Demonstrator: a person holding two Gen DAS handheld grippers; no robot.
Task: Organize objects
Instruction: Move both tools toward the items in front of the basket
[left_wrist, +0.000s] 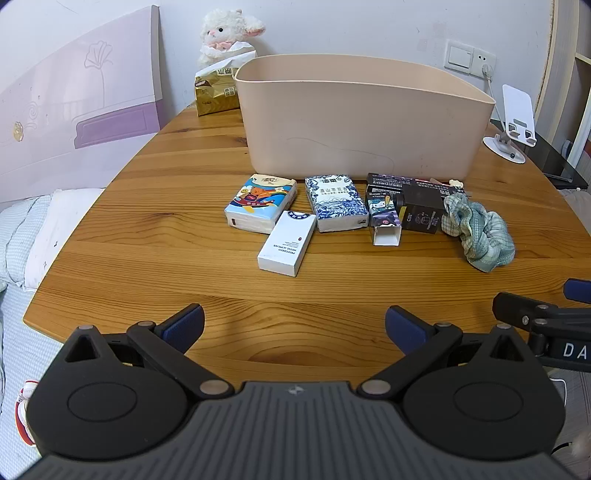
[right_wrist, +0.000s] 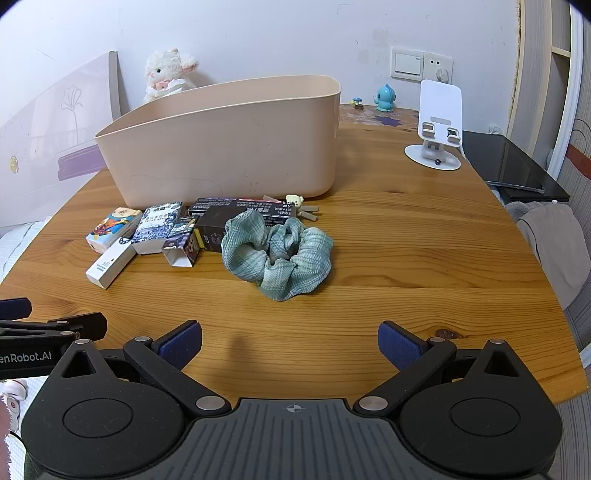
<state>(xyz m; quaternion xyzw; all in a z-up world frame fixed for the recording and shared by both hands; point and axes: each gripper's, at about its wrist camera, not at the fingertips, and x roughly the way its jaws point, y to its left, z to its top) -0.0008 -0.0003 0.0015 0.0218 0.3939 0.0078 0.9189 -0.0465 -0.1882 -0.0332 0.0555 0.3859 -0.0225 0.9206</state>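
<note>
Sitting in a row on the wooden table (left_wrist: 147, 236), just in front of the big beige bin (left_wrist: 362, 122), are the small things to tidy; the bin stands toward the far edge, and what is inside it cannot be seen. At the left end of the row lies a tissue pack with a cartoon bear (left_wrist: 260, 203); a white box (left_wrist: 287, 243) rests against its near side, closer to the near edge; next comes a blue-and-white tissue pack (left_wrist: 337, 201); then a small purple box with its white flap open (left_wrist: 384, 218), touching a black box (left_wrist: 424, 212); a long dark box (right_wrist: 240, 206) lies behind them against the bin wall. At the right end is a green checked scrunchie (right_wrist: 279, 253) — soft and crumpled, leaning on the black box; a tiny bear clip (right_wrist: 294, 200) sits just behind it.

The left gripper (left_wrist: 294, 325) hangs over the near edge with its blue fingers wide apart, holding nothing; the right gripper (right_wrist: 290, 341) is beside it, fingers wide apart too — nothing between them.

Farther out, a white phone stand (right_wrist: 437, 125) stands toward the far right corner; a fluffy lamb toy (left_wrist: 227, 35) and a gold tissue bag (left_wrist: 214, 90) sit behind the bin at the far left.
</note>
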